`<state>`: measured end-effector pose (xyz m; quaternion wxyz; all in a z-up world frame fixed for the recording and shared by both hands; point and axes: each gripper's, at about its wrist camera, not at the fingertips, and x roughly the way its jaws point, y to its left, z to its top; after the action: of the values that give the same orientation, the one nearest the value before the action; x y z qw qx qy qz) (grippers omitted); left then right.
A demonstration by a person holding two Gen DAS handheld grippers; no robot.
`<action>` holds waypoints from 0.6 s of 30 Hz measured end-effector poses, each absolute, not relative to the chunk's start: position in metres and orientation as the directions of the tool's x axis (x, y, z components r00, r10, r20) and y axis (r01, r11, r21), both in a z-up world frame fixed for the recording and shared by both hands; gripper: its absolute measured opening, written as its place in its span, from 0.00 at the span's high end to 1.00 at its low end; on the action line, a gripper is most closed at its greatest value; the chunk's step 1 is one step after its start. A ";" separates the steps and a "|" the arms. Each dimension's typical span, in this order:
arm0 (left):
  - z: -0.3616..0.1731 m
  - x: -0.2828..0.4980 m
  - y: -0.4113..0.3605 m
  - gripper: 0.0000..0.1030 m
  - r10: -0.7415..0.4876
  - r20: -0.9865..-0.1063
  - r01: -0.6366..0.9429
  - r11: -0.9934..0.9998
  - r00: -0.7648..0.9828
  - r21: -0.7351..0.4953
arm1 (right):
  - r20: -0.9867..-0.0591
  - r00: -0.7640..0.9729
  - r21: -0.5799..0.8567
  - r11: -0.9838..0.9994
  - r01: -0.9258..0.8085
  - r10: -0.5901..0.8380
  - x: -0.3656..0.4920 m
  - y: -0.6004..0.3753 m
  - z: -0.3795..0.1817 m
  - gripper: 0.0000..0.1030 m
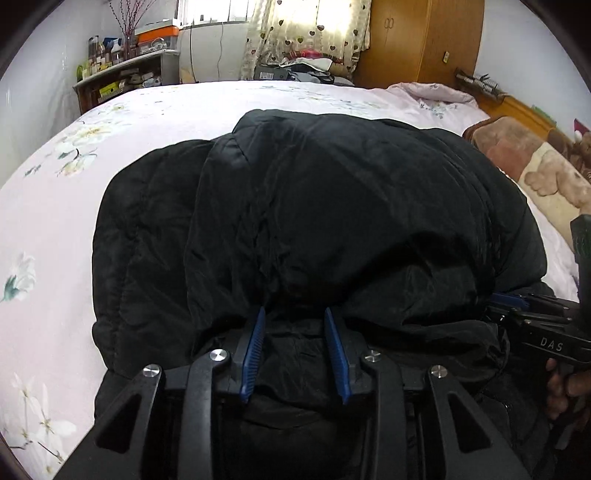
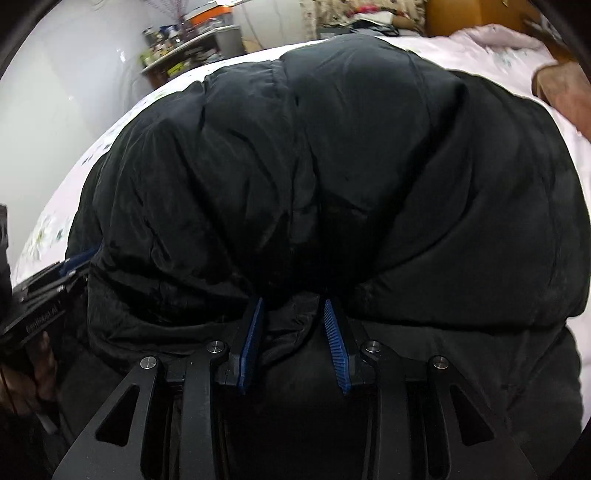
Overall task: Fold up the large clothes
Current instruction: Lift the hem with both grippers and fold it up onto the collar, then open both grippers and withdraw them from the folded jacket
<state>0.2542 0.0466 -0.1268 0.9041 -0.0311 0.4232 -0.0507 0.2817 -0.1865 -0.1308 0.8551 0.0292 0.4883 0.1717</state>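
- Here, a black padded jacket [image 1: 332, 206] lies in a bulky heap on a bed covered by a pale pink floral sheet [image 1: 92, 155], its near edge lifted toward both cameras.
- The left claw [image 1: 295, 325] sits at the jacket's near edge; its blue ribbed pads [image 1: 255, 354] stand partly apart with a thick wad of black fabric bunched between them, so it is gripping the jacket.
- The right claw [image 2: 293, 314] is likewise set on the near edge, its blue pads [image 2: 336, 347] partly apart with a fold of the black cloth pinched between them.
- In the left wrist view the right claw [image 1: 506, 299] shows at the right border, just beside the jacket, with a hand [image 1: 565, 387] wrapped around its black handle.
- In the right wrist view the left claw [image 2: 79, 262] shows at the left border, touching the jacket's side, with a hand [image 2: 33, 373] below it.
- The jacket [image 2: 332, 166] fills most of the right wrist view, quilted and creased, with the sheet [image 2: 48, 218] visible only at the edges.
- Beyond the bed, a cluttered shelf [image 1: 122, 74] stands against the far left wall.
- A heart-patterned curtain [image 1: 306, 29] hangs at the window, and a wooden wardrobe [image 1: 421, 40] stands to its right.
- A brown and cream blanket [image 1: 532, 162] lies along the right side of the bed, near the jacket but apart from it.
- A rumpled pink quilt [image 1: 428, 92] is piled at the far right corner of the bed.
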 end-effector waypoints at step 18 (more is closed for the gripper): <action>-0.082 0.339 0.056 0.59 -0.046 -0.718 -0.032 0.995 0.694 -0.094 | -0.726 0.653 0.088 0.972 -0.219 0.213 0.373 -0.211 -0.048 0.67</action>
<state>0.3391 0.0556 -0.0820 0.9190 -0.0496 0.3911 -0.0037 0.3727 -0.2106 -0.0477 0.9092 -0.0039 0.3990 0.1190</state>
